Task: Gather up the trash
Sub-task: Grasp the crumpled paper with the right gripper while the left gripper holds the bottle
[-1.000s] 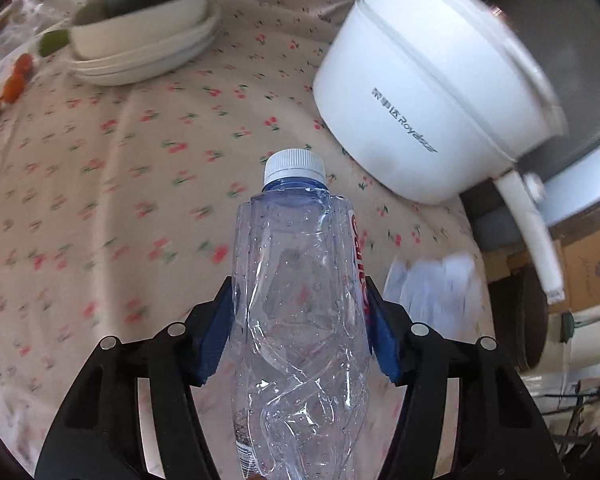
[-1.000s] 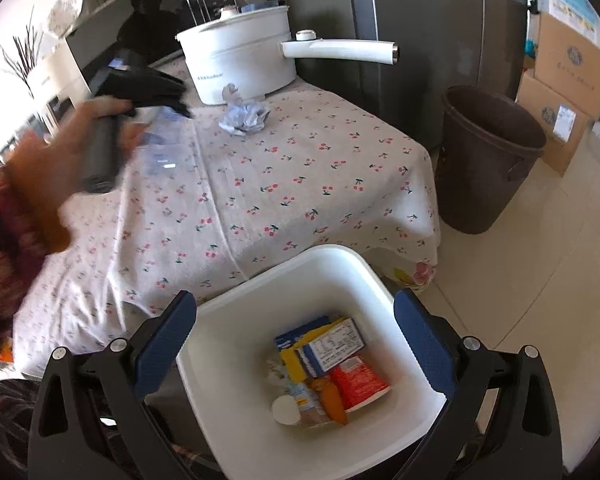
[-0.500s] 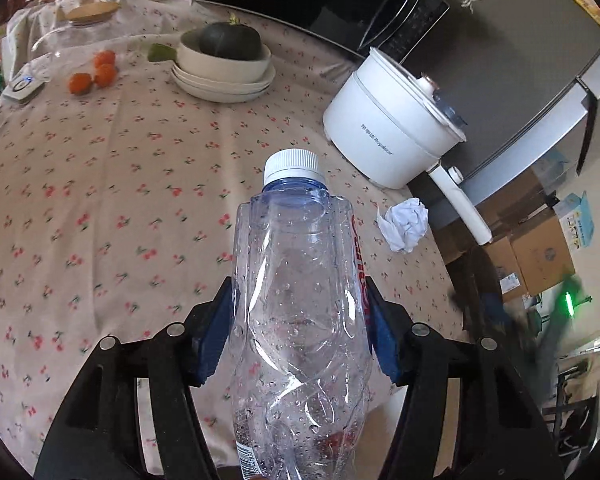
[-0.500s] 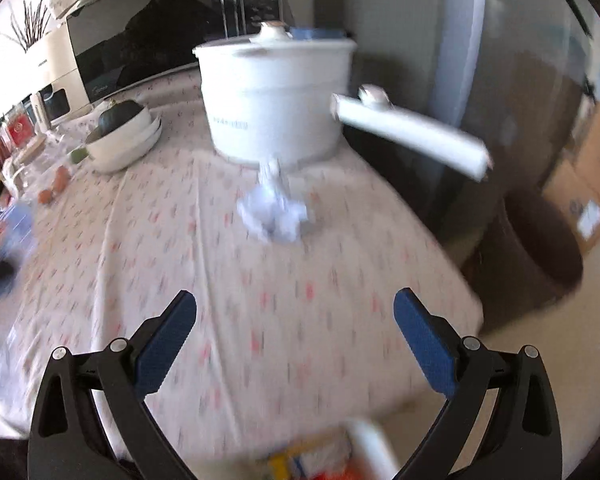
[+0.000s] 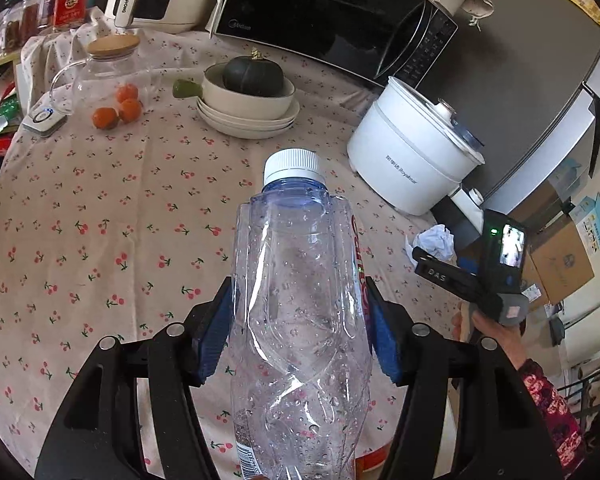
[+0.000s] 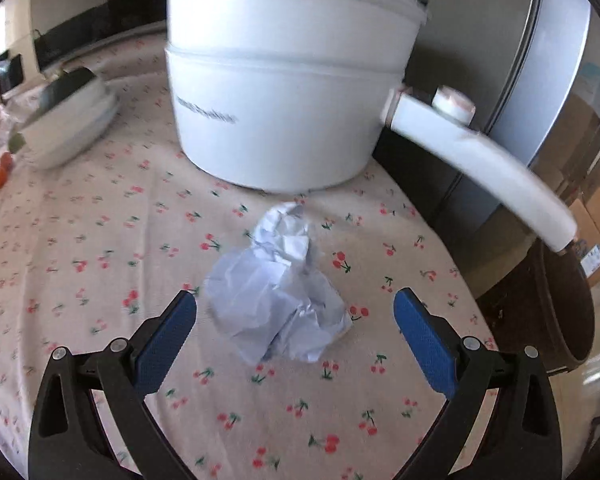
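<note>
My left gripper (image 5: pixel 300 320) is shut on a crumpled clear plastic bottle (image 5: pixel 300 312) with a white cap, held above the cherry-print tablecloth (image 5: pixel 100 220). A crumpled white paper ball (image 6: pixel 278 300) lies on the cloth in front of the white cooking pot (image 6: pixel 284 88). My right gripper (image 6: pixel 294 334) is open, its blue pads on either side of the paper ball and not touching it. In the left wrist view the paper ball (image 5: pixel 434 240) sits near the table's right edge, with the right gripper (image 5: pixel 440 268) and the hand holding it just beside it.
The pot's long white handle (image 6: pixel 480 168) juts right over the table edge. A dark bin (image 6: pixel 548 300) stands on the floor at right. Stacked bowls with a dark squash (image 5: pixel 252 96), oranges (image 5: pixel 120 108), a glass jug (image 5: pixel 108 68) and a microwave (image 5: pixel 332 16) stand further back.
The right gripper swung from over the white trash bin to the table and now straddles the paper ball. The left gripper lifted and pulled back with the bottle, showing more of the table.
</note>
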Demonstrator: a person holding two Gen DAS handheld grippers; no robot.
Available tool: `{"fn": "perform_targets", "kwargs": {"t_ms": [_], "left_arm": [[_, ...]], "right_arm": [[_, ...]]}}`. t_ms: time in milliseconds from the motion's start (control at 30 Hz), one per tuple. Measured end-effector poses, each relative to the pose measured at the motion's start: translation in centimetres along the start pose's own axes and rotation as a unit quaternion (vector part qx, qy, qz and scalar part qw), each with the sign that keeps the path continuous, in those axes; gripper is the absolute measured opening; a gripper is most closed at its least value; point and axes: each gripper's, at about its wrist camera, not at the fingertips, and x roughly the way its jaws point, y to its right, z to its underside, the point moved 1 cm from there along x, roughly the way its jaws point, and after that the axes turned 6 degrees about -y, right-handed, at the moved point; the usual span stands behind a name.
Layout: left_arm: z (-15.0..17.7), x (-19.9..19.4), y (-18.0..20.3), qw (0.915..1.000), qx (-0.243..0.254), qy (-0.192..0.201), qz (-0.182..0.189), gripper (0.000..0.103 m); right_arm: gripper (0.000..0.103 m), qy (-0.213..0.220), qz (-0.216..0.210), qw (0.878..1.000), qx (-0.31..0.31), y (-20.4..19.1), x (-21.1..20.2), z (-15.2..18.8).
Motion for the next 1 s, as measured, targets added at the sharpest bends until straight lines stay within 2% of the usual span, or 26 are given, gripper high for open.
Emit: {"fn": "perform_targets", "kwargs": {"t_ms": [100, 133, 167, 500, 1000], "left_arm": [[0.0, 0.0, -0.1, 1.0000, 0.004, 0.002, -0.006, 0.059], [0.0, -0.1, -0.1, 0.9999, 0.006, 0.004, -0.009, 0.059], [0.0, -0.1, -0.1, 0.9999, 0.006, 0.004, -0.010, 0.059], [0.1, -0.4, -0.3, 0.9999, 0.004, 0.008, -0.015, 0.059], [0.8, -2.2, 1.0, 0.9993, 0.018, 0.031, -0.011, 0.059]], "right_arm": [[0.093, -0.007, 0.003, 1.000, 0.009, 0.3, 1.0, 0.0], [0.078, -0.013, 0.008, 1.000, 0.008, 0.3, 1.3, 0.0], [0.058, -0.027, 0.006, 1.000, 0.005, 0.3, 1.7, 0.1], [0.054, -0.005, 0.001, 1.000, -0.008, 0.1, -1.1, 1.3], [0.055, 0.074, 0.004, 0.997, -0.009, 1.9, -10.8, 3.6]]}}
